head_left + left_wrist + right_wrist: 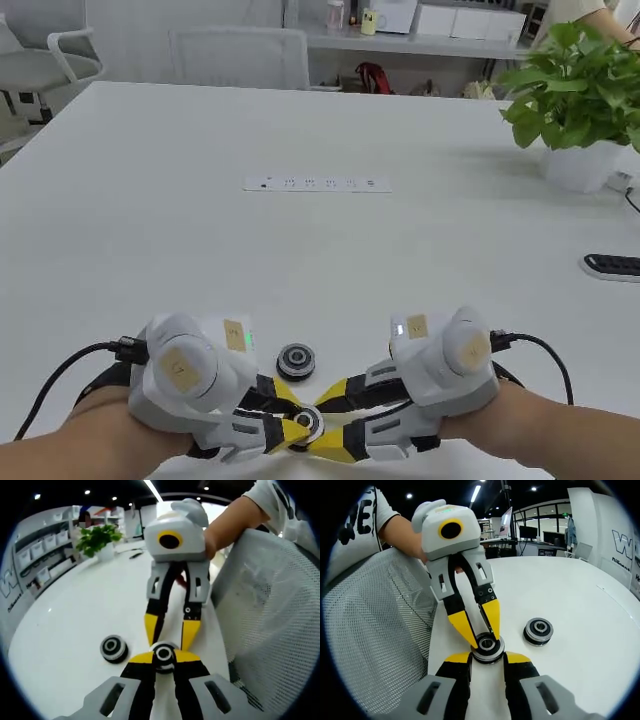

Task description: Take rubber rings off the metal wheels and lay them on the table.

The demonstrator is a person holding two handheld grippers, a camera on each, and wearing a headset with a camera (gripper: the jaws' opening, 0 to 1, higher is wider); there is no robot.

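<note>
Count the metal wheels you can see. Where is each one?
2. The held wheel is gripped between the left gripper and right gripper at the near edge of the table. The free wheel lies just beyond them. None appears hidden.

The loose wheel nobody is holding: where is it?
In the head view the loose wheel lies on the white table, near its front edge, just beyond the held wheel where left tongs and right tongs meet.
</note>
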